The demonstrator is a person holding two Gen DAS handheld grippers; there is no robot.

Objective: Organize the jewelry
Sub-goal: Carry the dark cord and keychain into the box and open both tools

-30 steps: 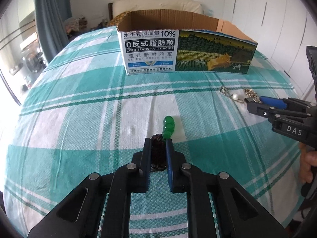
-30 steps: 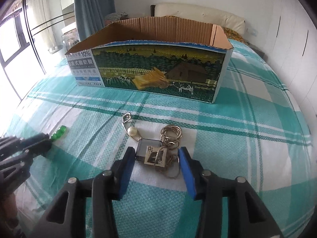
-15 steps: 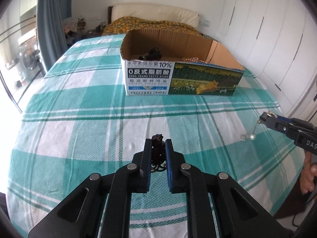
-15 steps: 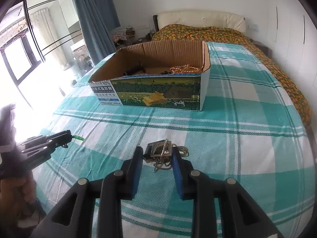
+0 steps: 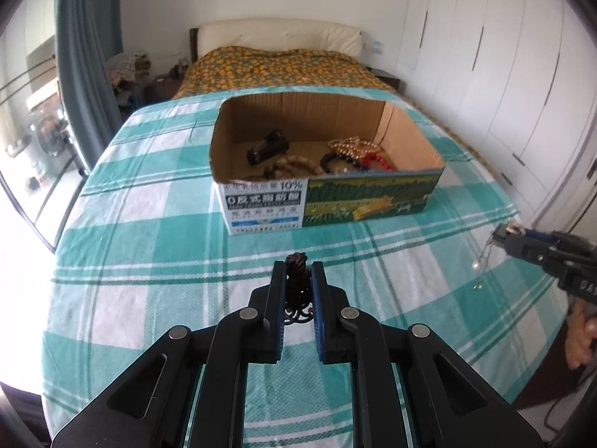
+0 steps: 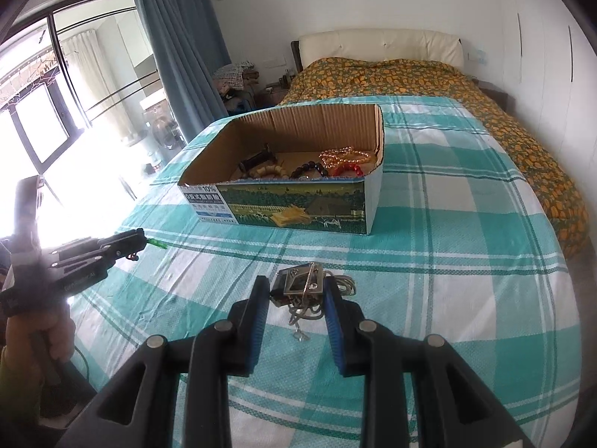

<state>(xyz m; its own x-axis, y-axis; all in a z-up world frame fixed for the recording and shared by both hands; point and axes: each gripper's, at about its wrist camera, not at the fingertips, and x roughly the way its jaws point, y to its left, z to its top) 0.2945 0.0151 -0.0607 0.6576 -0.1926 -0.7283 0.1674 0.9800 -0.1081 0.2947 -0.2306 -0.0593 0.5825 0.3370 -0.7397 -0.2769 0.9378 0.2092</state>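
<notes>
We see the open cardboard box (image 5: 373, 201) sitting mid-frame on the checked cloth (image 5: 149, 261), already loaded: a dark chunky piece (image 5: 268, 147) at its left, pale wooden beads (image 5: 294, 164) in front, pearly strands (image 5: 354, 145) at the back right, red beads (image 5: 377, 160) and black beads (image 5: 330, 158) beside them. Our left gripper (image 5: 298, 287) has its jaws clamped on a dark braided cord (image 5: 297, 283). Our right gripper (image 6: 296, 295) has just been closing and now pinches a silver square pendant (image 6: 302, 280), its chain (image 6: 343, 285) dangling, both lower centre.
</notes>
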